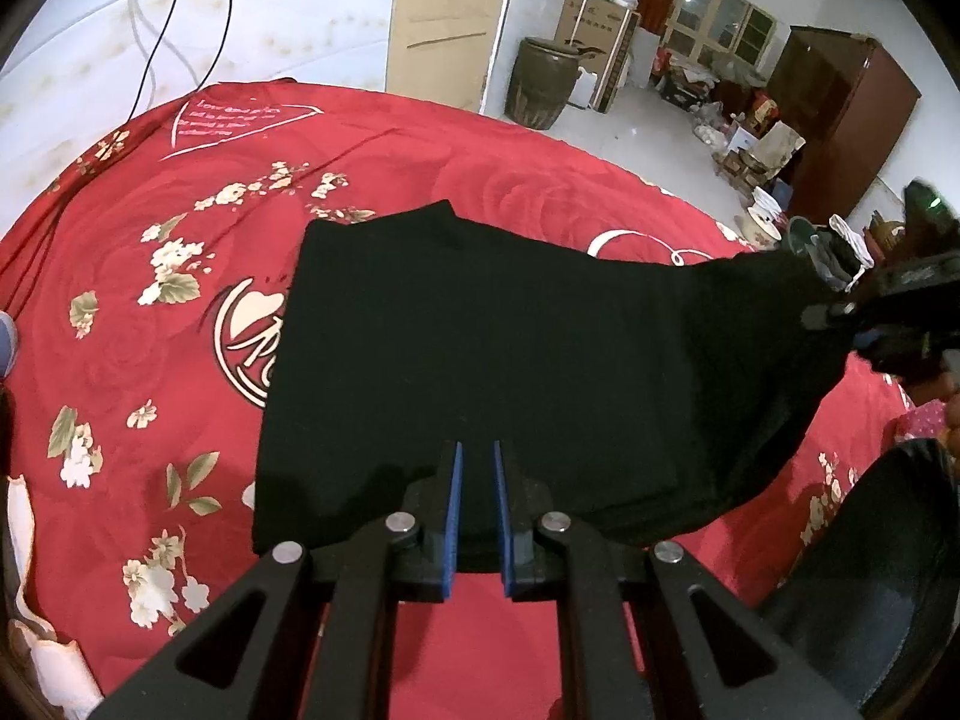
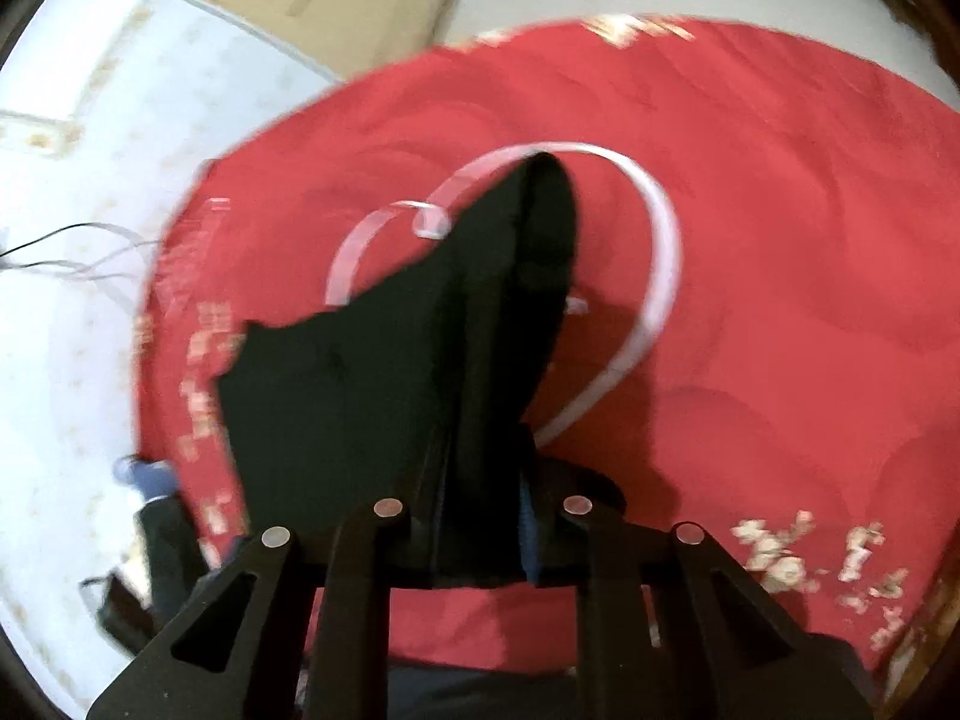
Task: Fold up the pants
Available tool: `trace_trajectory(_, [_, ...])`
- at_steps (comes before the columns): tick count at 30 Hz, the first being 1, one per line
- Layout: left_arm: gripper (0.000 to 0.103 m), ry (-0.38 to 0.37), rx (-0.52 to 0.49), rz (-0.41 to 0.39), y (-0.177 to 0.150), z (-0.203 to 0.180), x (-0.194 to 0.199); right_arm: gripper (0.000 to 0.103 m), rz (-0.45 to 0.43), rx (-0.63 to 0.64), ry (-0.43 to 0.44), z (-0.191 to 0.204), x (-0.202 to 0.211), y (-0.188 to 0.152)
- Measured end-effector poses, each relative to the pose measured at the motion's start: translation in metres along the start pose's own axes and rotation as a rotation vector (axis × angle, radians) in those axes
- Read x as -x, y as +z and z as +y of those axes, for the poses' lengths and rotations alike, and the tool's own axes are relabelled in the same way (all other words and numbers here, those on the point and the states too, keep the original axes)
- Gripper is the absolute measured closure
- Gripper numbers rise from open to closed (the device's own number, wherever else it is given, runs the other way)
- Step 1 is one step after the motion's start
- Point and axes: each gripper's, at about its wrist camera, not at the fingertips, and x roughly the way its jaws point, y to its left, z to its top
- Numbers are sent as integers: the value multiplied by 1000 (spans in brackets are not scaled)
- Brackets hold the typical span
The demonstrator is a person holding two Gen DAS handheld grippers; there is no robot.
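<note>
Left wrist view: the black pants (image 1: 480,348) lie folded on a red floral bedspread (image 1: 180,312), most of the cloth flat. Their right-hand end rises off the bedspread toward the right hand-held gripper (image 1: 840,312), which pinches that end at the frame's right edge. The left hand-held gripper (image 1: 478,510) sits low over the near edge of the pants. Its blue pads (image 1: 454,516) stand a narrow gap apart, with cloth showing in the gap; whether they clamp the cloth cannot be told. A dark jar (image 1: 540,84) and a brown cabinet (image 1: 852,114) stand on the floor beyond the bed.

Right wrist view, blurred: the right hand-held gripper (image 2: 483,516) is closed on a bunched fold of the pants (image 2: 372,396), the cloth filling the space between its fingers. The pants fan out from the grip over the bedspread (image 2: 780,240), crossing a white looped print (image 2: 660,228). White floor (image 2: 72,240) lies to the left.
</note>
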Motion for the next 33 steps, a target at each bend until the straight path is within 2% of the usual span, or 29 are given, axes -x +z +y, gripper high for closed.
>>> trace_trajectory(5, [91,19,54,-17,3,20,6,86,-21,107,74,49,16,-9])
trace_trajectory(10, [91,55,157,-35,4,54,13,87,-3,248,113,123,3,-20])
trace_trajectory(16, [91,100,280,-51,1,93,19,87,103,394,77,191,-59,-44])
trace_trajectory(20, [91,112,329,-48,0,108,18,82,190,449,36,212,-112,-59])
trace_trajectory(21, [91,113,332,-46,-1,109,17,78,220,457,43,214,-125,-62])
trace_trajectory(24, [91,108,337,-40,-2,110,14,76,295,417,151,217,-145,-66])
trace_trajectory(26, [91,105,339,-38,-2,111,13,74,268,436,209,224,-138,-68])
trace_trajectory(28, [91,91,342,-38,-2,113,12,75,205,470,250,225,-120,-65])
trace_trajectory(30, [81,62,341,-39,-3,111,11,74,148,454,262,214,-104,-56])
trace_trajectory(32, [64,22,332,-52,-3,109,10,74,98,430,247,197,-94,-48])
trace_trajectory(33, [62,-2,324,-56,-3,106,10,74,77,413,230,183,-92,-46])
